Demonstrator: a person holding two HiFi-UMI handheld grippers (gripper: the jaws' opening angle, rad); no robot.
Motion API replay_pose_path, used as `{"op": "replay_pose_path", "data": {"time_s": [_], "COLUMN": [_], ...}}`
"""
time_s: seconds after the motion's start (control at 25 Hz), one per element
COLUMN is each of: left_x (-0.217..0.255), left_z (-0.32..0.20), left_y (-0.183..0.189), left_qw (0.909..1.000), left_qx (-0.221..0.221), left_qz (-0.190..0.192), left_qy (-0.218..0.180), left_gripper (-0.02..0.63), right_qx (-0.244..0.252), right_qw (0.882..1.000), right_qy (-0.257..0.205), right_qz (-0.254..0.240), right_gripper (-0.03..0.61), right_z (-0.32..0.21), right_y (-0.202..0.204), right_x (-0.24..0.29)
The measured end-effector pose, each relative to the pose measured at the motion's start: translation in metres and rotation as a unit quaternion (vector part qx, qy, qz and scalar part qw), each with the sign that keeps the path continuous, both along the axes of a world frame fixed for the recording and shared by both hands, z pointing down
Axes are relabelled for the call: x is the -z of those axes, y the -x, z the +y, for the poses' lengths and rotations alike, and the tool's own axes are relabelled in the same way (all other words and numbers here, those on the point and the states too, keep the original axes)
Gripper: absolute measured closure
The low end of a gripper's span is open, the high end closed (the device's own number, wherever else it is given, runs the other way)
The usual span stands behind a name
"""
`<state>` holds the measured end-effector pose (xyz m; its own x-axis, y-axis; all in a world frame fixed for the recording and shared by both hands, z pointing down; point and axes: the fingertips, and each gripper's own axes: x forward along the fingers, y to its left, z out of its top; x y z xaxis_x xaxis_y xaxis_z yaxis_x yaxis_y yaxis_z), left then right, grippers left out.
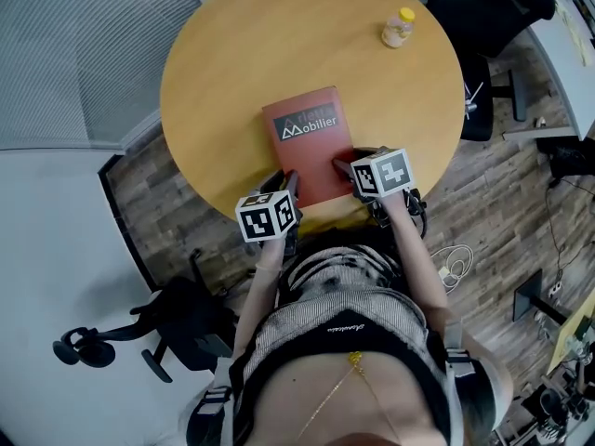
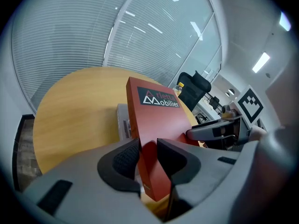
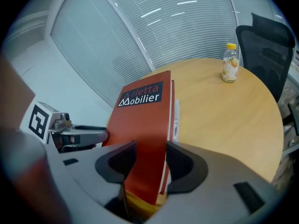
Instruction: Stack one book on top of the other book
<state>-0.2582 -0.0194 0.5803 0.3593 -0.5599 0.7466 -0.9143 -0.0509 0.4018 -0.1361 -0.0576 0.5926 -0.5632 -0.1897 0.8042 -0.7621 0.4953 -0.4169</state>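
A red book [image 1: 307,142] printed "Mobilier" sits near the front edge of the round wooden table [image 1: 223,72]. My left gripper [image 1: 290,186] is shut on its near left corner and my right gripper [image 1: 346,170] on its near right corner. In the left gripper view the red book [image 2: 156,120] is tilted between the pads [image 2: 122,161], with a grey book [image 2: 122,120] lying under it on the table. In the right gripper view the red book [image 3: 142,120] fills the gap of my right gripper [image 3: 150,160], and the lower book's pale edge [image 3: 175,118] shows beside it.
A small yellow-capped bottle [image 1: 398,28] stands at the table's far right side, also in the right gripper view as the bottle [image 3: 229,63]. Black office chairs [image 1: 483,26] stand beyond the table, another chair base [image 1: 139,342] at the near left. Cables [image 1: 456,263] lie on the wooden floor.
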Motion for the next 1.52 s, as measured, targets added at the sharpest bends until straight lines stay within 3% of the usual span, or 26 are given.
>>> {"op": "replay_pose_path", "data": {"time_s": [0.96,1.52], "left_x": [-0.053,-0.059], "left_z": [-0.006,-0.007], "left_y": [0.007,0.008], "left_qw": [0.9972,0.9976], "left_qx": [-0.001,-0.035], "left_qz": [0.017,0.014], "left_qy": [0.073,0.058], "left_gripper": [0.499,0.486], "right_qx": [0.014,0.02], "right_qw": [0.997,0.997], "right_qy": [0.069,0.07], "right_qz": [0.017,0.004], "right_gripper": [0.371,0.37], "right_z": [-0.006,-0.007], "right_y": [0.008,0.009], "right_x": [-0.047,-0.053]}}
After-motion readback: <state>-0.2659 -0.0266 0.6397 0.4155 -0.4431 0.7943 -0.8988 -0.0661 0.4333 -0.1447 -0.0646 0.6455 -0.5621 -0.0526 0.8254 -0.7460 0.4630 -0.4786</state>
